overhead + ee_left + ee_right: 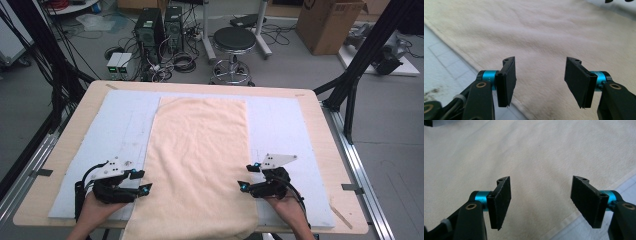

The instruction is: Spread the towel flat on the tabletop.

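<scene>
Towel [200,160]: flat on blue mat [280,125], counter [320,165] centre, near end overhangs edge.
L gripper [142,181]: I see jaws spread, at towel's left edge.
R gripper [248,177]: spread, at right edge.

The high view sits up above the person's side of the table [320,130], looking forward and down, far enough back to catch the floor and stool [234,42] out at 12 o'clock. Each gripper view rides low and super close, staring along its own jaws at the cream towel [200,150], whose edge runs toward 10 o'clock in the left one and toward 2 o'clock in the right. That towel is what all three views share.
</scene>
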A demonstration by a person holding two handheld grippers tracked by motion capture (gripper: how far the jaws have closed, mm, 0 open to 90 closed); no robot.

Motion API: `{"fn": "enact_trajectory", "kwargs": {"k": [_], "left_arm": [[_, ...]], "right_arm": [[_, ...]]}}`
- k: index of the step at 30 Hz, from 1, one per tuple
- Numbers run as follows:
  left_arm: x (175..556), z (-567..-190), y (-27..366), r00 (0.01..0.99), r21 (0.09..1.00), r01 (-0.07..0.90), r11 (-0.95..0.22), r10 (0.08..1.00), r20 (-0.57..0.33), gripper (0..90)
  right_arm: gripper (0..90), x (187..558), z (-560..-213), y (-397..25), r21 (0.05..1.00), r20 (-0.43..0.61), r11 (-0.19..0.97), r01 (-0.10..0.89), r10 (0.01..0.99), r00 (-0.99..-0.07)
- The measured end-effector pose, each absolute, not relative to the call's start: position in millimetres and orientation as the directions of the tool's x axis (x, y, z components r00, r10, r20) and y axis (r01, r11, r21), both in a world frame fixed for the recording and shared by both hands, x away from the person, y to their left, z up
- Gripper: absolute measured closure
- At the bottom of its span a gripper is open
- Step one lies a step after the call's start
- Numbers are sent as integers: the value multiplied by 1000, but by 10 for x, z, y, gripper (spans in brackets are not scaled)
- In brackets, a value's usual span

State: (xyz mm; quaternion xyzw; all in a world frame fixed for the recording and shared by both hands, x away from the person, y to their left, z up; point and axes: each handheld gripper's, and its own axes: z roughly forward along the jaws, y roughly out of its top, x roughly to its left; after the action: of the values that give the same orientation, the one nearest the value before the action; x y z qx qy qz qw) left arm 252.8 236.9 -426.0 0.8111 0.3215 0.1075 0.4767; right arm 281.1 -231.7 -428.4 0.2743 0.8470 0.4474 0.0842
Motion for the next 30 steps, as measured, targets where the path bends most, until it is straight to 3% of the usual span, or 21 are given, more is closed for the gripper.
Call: {"fn": "enact_trajectory", "kwargs": {"k": [24, 28, 30], "left_arm": [[2856, -4183, 2385, 723, 857, 418, -303, 682, -112, 407], [2818, -4178, 2370, 741, 852, 413, -320, 663, -110, 413], [2790, -4192, 2360, 755, 846, 411, -341, 647, -106, 412]], "right_arm": [[271, 3185, -4164, -2145, 825, 105, 422, 377, 541, -835], [281, 3183, -4177, -2138, 808, 111, 447, 384, 524, -844], [333, 3165, -4195, -2147, 788, 96, 481, 385, 521, -848]]}}
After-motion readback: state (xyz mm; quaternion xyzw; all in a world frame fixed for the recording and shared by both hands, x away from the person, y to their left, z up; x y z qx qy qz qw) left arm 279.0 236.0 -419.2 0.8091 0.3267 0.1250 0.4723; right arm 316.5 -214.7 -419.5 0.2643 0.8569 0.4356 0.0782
